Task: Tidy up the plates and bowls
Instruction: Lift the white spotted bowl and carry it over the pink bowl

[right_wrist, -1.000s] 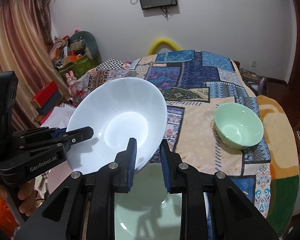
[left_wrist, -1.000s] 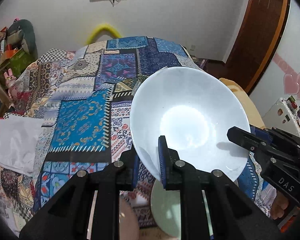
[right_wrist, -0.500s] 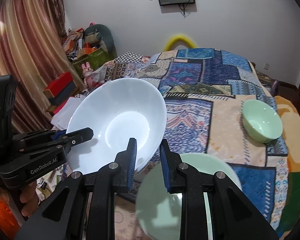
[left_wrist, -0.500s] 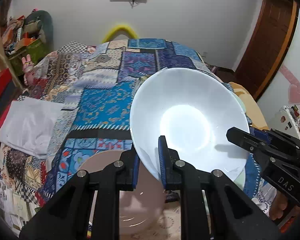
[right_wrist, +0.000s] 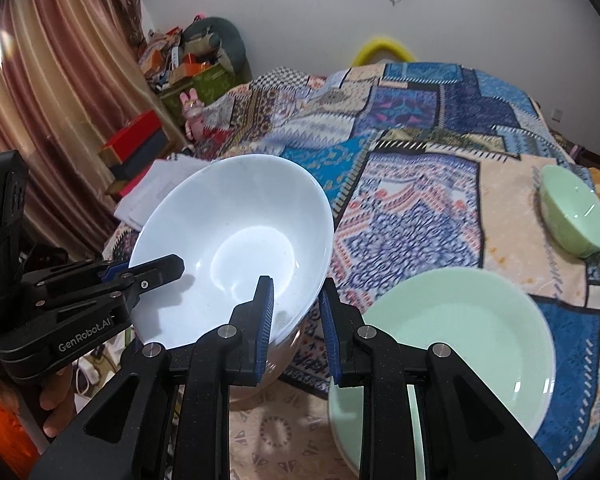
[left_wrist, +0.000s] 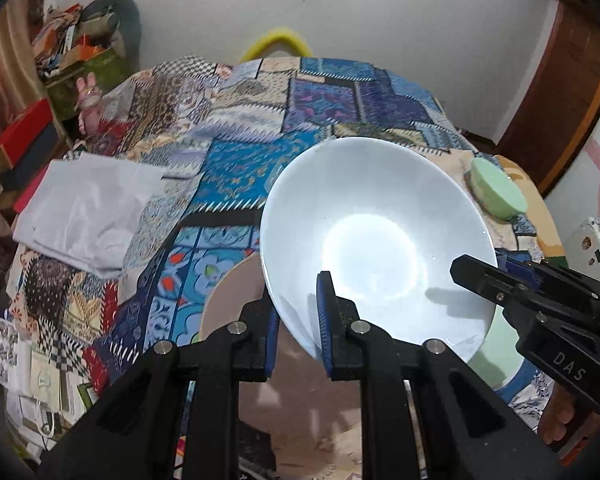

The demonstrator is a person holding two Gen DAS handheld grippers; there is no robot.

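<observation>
The left gripper point(left_wrist: 298, 316) is clamped on the near rim of the white bowl point(left_wrist: 372, 240), one blue pad inside the wall and one outside. The right gripper point(right_wrist: 296, 316) pinches the same bowl's rim from its other side in the same way, so the bowl hangs between the two, clear of the bed. It is tilted, its mouth turned up and toward both cameras, its far rim higher than the held edge.

Directly below the bowl sits a pink plate point(left_wrist: 236, 300), partly hidden by it; how much air lies between them I cannot quite tell. Just right of the bowl lies a pale green plate point(right_wrist: 460, 336), flat on the cover, and beyond that plate, toward the bed's right edge, a small green bowl point(right_wrist: 576, 216) stands upright.

Behind the white bowl the patchwork bedspread point(right_wrist: 420, 128) stretches open and bare to the far wall. Left of the bowl a folded white cloth point(left_wrist: 88, 212) lies near the bed's edge, and past it are stacked boxes and a brown curtain point(right_wrist: 60, 80).
</observation>
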